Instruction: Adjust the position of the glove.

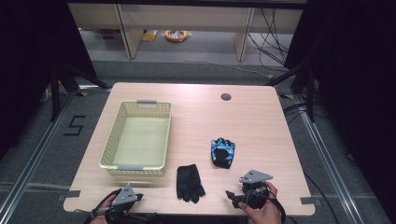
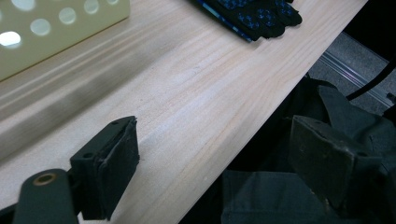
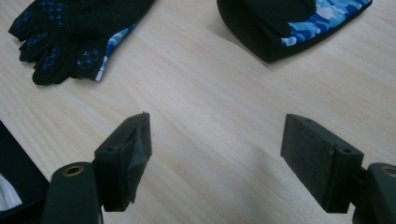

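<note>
both gloves [image 1: 189,182] [image 1: 222,152] lie flat on the table [image 1: 261,121] beside the basket [image 1: 138,138].

Two gloves lie flat on the pale wooden table [image 1: 261,116], well apart from each other and untouched. The black glove [image 1: 189,182] sits near the table's front edge, just right of the cream basket's [image 1: 108,149] front corner, its fingers spread toward the front edge and slightly splayed, its dark surface dotted with small blue grip marks and a strip of blue showing along one side. The blue camouflage glove [image 1: 222,151] lies farther back and to the right, more bunched and compact, with a black cuff and palm panel over the blue-and-white pattern, its short fingers pointing away toward the table's far side.
</note>
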`<action>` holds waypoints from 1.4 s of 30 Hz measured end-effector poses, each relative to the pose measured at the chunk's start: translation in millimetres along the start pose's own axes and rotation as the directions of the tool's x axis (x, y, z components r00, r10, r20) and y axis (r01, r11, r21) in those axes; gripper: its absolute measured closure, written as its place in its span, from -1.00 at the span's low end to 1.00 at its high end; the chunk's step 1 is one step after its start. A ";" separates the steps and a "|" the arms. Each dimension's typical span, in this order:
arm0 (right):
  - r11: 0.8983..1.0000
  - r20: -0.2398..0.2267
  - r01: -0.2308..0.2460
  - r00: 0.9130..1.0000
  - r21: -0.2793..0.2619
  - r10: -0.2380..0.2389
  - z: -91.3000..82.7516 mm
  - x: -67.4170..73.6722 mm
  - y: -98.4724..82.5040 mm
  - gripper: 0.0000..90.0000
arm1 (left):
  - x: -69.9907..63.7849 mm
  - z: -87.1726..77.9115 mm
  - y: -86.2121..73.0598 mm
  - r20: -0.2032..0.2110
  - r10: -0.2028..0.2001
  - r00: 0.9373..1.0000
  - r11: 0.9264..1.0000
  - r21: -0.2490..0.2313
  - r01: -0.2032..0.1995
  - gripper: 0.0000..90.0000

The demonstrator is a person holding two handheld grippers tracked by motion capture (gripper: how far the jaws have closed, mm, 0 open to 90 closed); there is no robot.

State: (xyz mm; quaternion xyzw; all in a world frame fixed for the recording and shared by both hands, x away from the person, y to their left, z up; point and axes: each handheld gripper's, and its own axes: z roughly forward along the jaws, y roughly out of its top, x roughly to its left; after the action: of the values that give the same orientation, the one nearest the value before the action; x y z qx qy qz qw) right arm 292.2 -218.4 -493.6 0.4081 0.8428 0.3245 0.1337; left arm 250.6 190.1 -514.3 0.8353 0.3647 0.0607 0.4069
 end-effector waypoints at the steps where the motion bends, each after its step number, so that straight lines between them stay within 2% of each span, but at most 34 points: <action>1: 1.000 0.000 0.000 1.000 0.000 0.000 0.0 0.0 0.0 -0.43 | 0.0 0.0 0.0 0.000 0.000 1.000 1.000 0.000 0.000 -0.65; 2: 1.000 0.005 0.005 1.000 0.002 -0.005 0.0 -1.5 0.0 -0.45 | -0.1 0.0 0.0 0.000 -0.002 1.000 1.000 -0.002 0.002 -0.65; 3: 1.000 0.002 -0.012 1.000 0.004 0.012 -0.7 -0.7 0.3 -0.46 | 0.1 -0.3 0.2 0.002 0.000 1.000 1.000 0.003 0.000 -0.65; 4: 1.000 0.003 -0.014 1.000 0.003 0.014 -1.0 -1.0 0.3 -0.46 | 1.0 -1.2 0.3 0.002 0.013 1.000 1.000 0.016 -0.013 -0.65; 6: 1.000 0.000 -0.004 1.000 -0.014 0.004 0.3 -2.6 -0.1 -0.47 | 0.6 -0.6 0.0 -0.006 0.006 1.000 1.000 0.005 -0.006 -0.65; 7: 1.000 -0.008 0.006 1.000 -0.026 -0.006 0.7 -3.5 -0.1 -0.48 | 1.1 -1.1 0.2 -0.017 0.013 1.000 1.000 0.015 -0.013 -0.65; 8: 1.000 -0.011 -0.019 1.000 -0.018 0.019 -1.2 -2.6 0.2 -0.48 | 1.1 -1.1 0.2 -0.017 0.013 1.000 1.000 0.015 -0.013 -0.65; 9: 1.000 -0.011 -0.019 1.000 -0.018 0.019 -1.2 -2.6 0.2 -0.48 | 1.4 -1.3 0.3 -0.016 0.017 1.000 1.000 0.016 -0.017 -0.65; 10: 0.999 -0.011 -0.001 1.000 -0.033 0.001 -1.1 -3.8 0.2 -0.48 | 1.3 -1.0 0.3 -0.022 0.016 1.000 1.000 0.018 -0.016 -0.65; 11: 0.999 -0.012 0.001 1.000 -0.041 -0.001 -1.2 -4.0 0.3 -0.48 | 0.3 -1.1 0.3 0.000 0.003 1.000 1.000 0.006 -0.003 -0.65; 13: 0.999 -0.017 -0.002 1.000 -0.043 0.001 -1.1 -3.4 0.8 -0.49 | 0.9 -1.0 0.6 0.000 0.013 1.000 1.000 0.015 -0.013 -0.65; 16: 0.997 -0.035 0.008 0.999 -0.076 -0.011 -2.2 -2.7 3.0 -0.45 | 2.5 -3.2 1.3 -0.007 0.014 1.000 1.000 0.014 -0.013 -0.65; 18: 0.996 -0.032 0.034 0.999 -0.087 -0.037 -2.0 -4.1 4.3 -0.44 | 3.3 -3.4 1.7 -0.021 0.017 1.000 1.000 0.009 -0.017 -0.64; 19: 0.996 -0.032 0.034 0.999 -0.087 -0.037 -2.0 -4.1 4.3 -0.44 | 2.3 -2.6 1.4 -0.012 -0.019 1.000 1.000 -0.006 0.019 -0.64; 21: 0.995 -0.036 0.031 0.999 -0.095 -0.034 -1.4 -2.9 6.0 -0.42 | 3.9 -2.9 2.3 -0.020 -0.003 1.000 1.000 -0.013 0.003 -0.63; 23: 0.994 -0.041 0.044 0.998 -0.098 -0.048 -0.9 -2.0 8.8 -0.40 | 2.0 -2.3 2.9 -0.008 -0.012 1.000 1.000 -0.022 0.012 -0.63; 25: 0.994 -0.050 0.056 0.997 -0.098 -0.061 -0.4 -0.3 12.8 -0.38 | 1.7 -2.0 3.6 -0.011 -0.003 1.000 1.000 -0.004 0.003 -0.63; 26: 0.993 -0.062 0.063 0.996 -0.096 -0.069 0.5 0.8 16.4 -0.37 | 0.5 -0.4 3.8 -0.001 -0.003 1.000 1.000 -0.022 0.003 -0.63; 28: 0.993 -0.059 0.061 0.996 -0.098 -0.067 1.3 2.5 19.3 -0.37 | -0.9 1.0 4.7 -0.001 -0.016 1.000 1.000 -0.023 0.016 -0.63; 31: 0.991 -0.067 0.080 0.994 -0.105 -0.088 3.3 3.4 22.7 -0.35 | -3.1 2.9 6.9 0.007 -0.002 1.000 1.000 -0.029 0.002 -0.62; 33: 0.993 -0.069 0.069 0.995 -0.093 -0.075 3.0 4.9 23.7 -0.35 | -2.6 2.6 7.8 0.008 0.011 1.000 1.000 -0.020 -0.011 -0.62; 34: 0.992 -0.071 0.080 0.994 -0.097 -0.087 4.3 4.8 24.5 -0.35 | -4.9 4.6 8.1 0.013 -0.024 1.000 0.999 -0.034 0.025 -0.62; 35: 0.990 -0.070 0.102 0.992 -0.098 -0.109 5.4 5.5 27.3 -0.34 | -5.4 5.3 8.6 0.011 -0.023 1.000 0.999 -0.043 0.024 -0.62; 36: 0.991 -0.076 0.095 0.992 -0.095 -0.102 5.5 6.5 28.5 -0.34 | -4.3 5.1 10.4 0.012 -0.003 1.000 0.999 -0.034 0.004 -0.62; 37: 0.992 -0.079 0.090 0.992 -0.092 -0.098 6.0 7.5 30.2 -0.34 | -4.5 5.5 11.4 0.017 -0.022 1.000 0.999 -0.023 0.022 -0.62; 38: 0.989 -0.071 0.110 0.991 -0.101 -0.117 7.1 7.3 31.9 -0.34 | -6.0 8.4 11.8 0.007 -0.031 1.000 0.998 -0.054 0.031 -0.62; 40: 0.989 -0.089 0.111 0.989 -0.095 -0.120 8.8 8.7 36.6 -0.33 | -6.4 10.5 14.6 0.014 -0.015 1.000 0.999 -0.048 0.015 -0.62; 42: 0.987 -0.094 0.122 0.987 -0.104 -0.132 11.0 10.0 42.8 -0.30 | -7.7 12.2 16.5 0.022 -0.025 0.999 0.999 -0.031 0.026 -0.61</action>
State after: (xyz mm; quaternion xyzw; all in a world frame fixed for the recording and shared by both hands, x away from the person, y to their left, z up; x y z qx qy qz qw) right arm 317.0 -186.3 -473.3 0.3296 0.8559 0.3761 0.1316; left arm 259.1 170.6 -509.0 0.8247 0.3699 0.0520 0.4247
